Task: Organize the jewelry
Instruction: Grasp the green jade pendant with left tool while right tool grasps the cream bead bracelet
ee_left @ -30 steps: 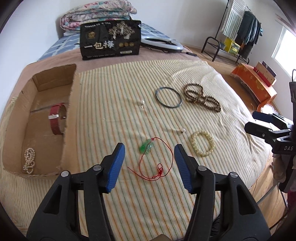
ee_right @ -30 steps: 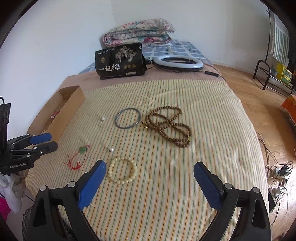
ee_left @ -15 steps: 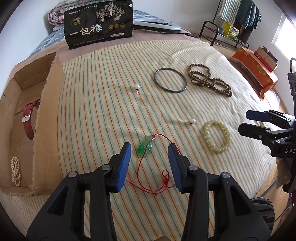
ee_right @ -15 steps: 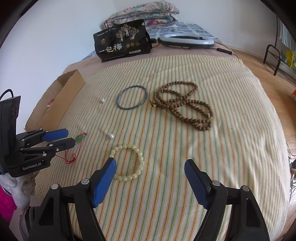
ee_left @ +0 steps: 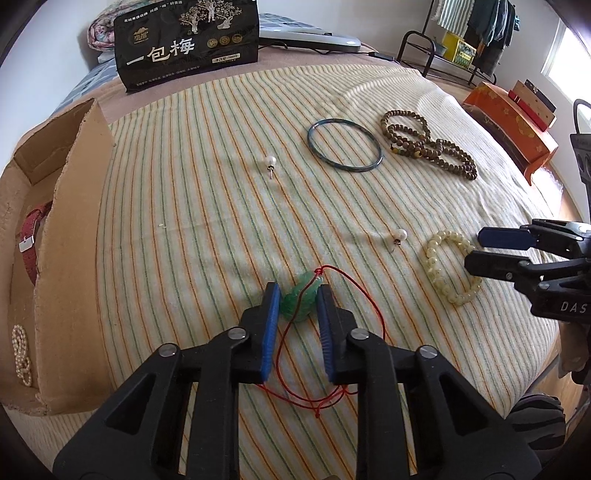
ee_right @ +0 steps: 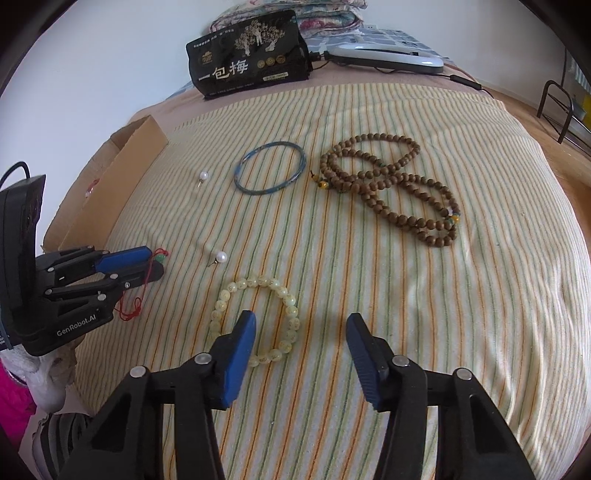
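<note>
My left gripper (ee_left: 297,299) has closed around a green jade pendant (ee_left: 300,298) on a red cord (ee_left: 364,291), low on the striped bedspread; both pads touch the pendant. It also shows in the right wrist view (ee_right: 147,264). My right gripper (ee_right: 301,332) is open and empty, its left finger over a cream bead bracelet (ee_right: 291,314), which also shows in the left wrist view (ee_left: 432,258). A blue bangle (ee_left: 343,149), a brown bead necklace (ee_left: 428,142) and two pearl earrings (ee_left: 269,160) (ee_left: 400,233) lie on the bedspread.
A cardboard box (ee_left: 70,266) at the left holds a red strap (ee_left: 31,236) and a small pearl chain (ee_left: 20,349). A black pouch (ee_left: 188,42) and a ring light (ee_left: 314,35) stand at the far end. An orange stand (ee_left: 513,122) is off the bed's right side.
My left gripper moved forward and down and narrowed from wide open onto the green pendant. My right gripper moved down toward the cream bracelet and narrowed somewhat.
</note>
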Demonstrator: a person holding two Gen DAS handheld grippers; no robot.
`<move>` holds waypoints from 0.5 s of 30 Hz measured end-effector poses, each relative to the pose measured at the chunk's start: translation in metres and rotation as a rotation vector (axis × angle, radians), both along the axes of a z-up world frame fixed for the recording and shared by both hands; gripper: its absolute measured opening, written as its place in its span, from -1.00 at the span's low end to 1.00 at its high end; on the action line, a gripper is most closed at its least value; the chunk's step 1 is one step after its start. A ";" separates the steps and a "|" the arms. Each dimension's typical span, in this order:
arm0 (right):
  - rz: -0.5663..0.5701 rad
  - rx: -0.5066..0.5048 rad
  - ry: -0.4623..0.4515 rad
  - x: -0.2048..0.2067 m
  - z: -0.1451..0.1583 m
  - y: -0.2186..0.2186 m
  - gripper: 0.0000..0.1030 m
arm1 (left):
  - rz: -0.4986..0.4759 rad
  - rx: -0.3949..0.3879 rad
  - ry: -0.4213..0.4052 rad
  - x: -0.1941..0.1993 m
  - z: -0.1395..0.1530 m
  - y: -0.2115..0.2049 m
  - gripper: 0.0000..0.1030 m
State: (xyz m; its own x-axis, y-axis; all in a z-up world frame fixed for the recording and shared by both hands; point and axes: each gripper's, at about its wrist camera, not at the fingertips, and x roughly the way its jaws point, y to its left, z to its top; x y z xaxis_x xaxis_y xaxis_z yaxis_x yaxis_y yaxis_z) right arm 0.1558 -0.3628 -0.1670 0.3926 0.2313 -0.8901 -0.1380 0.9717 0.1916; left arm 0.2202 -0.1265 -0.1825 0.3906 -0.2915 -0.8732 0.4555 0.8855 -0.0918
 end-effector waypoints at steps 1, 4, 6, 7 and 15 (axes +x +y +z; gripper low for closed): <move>0.005 -0.006 0.005 0.001 -0.002 0.002 -0.07 | 0.002 -0.002 0.000 0.000 -0.001 0.000 -0.63; 0.016 -0.044 0.005 0.001 -0.005 0.007 -0.22 | 0.008 -0.011 0.000 0.001 -0.001 0.001 -0.63; 0.019 -0.064 0.003 0.002 -0.006 0.009 -0.43 | 0.009 -0.014 -0.002 0.001 -0.001 0.001 -0.64; 0.016 -0.069 0.002 0.002 -0.006 0.009 -0.55 | 0.010 -0.014 -0.003 0.001 -0.001 0.001 -0.64; -0.025 -0.028 -0.007 0.001 -0.005 0.003 -0.87 | 0.026 -0.030 -0.007 -0.002 0.003 0.005 -0.64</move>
